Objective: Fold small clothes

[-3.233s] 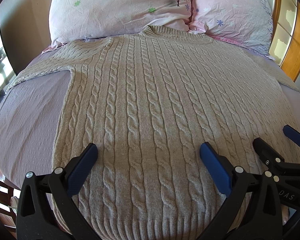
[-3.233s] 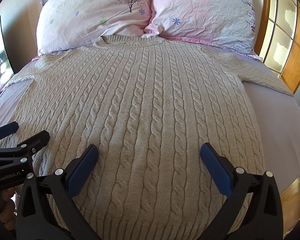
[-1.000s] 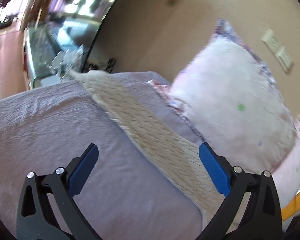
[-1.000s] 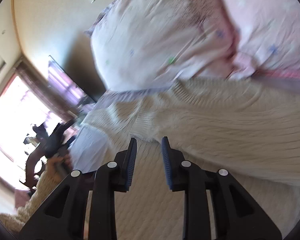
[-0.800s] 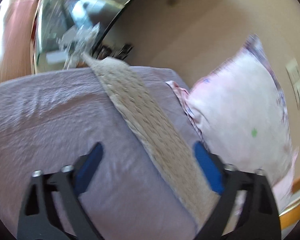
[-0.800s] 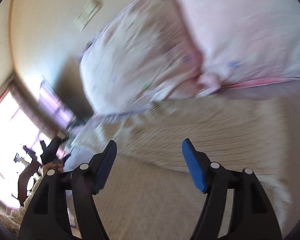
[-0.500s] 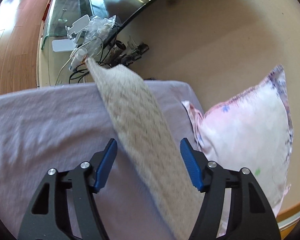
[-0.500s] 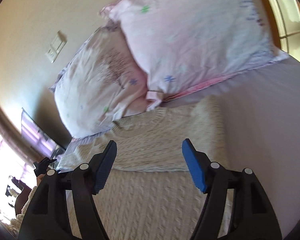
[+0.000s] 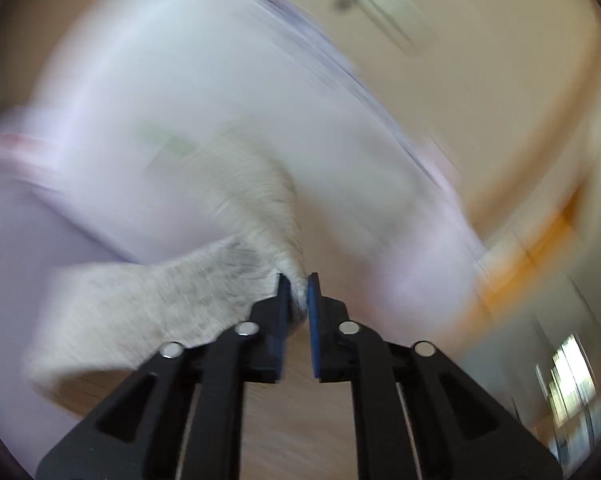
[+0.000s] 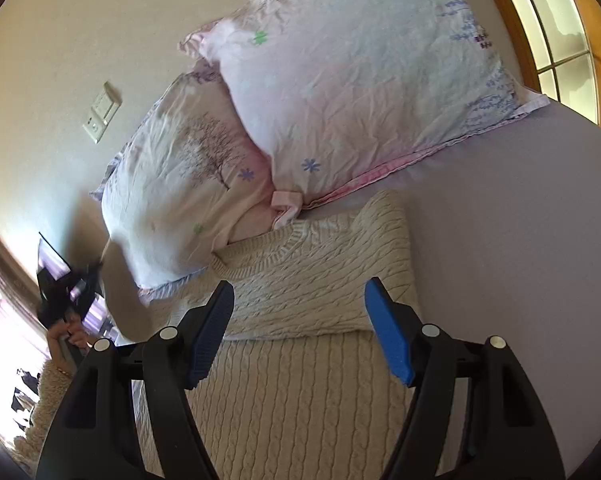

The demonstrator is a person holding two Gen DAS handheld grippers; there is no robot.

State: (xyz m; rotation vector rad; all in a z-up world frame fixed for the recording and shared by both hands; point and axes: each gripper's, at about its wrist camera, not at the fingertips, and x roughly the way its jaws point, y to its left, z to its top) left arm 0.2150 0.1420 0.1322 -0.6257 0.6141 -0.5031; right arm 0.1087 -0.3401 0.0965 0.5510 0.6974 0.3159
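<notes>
Left gripper point(image 9: 297, 286): pads nearly closed, pinching the sweater sleeve point(image 9: 256, 200)
Right gripper point(image 10: 300, 330): jaws wide apart, empty, above the cable-knit sweater point(image 10: 300, 396)

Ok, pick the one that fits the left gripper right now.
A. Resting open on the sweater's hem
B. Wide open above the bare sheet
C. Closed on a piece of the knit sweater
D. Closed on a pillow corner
C: in the blurred left wrist view, the left gripper has its blue pads nearly together with cream knit of the sweater pinched between them.
</notes>
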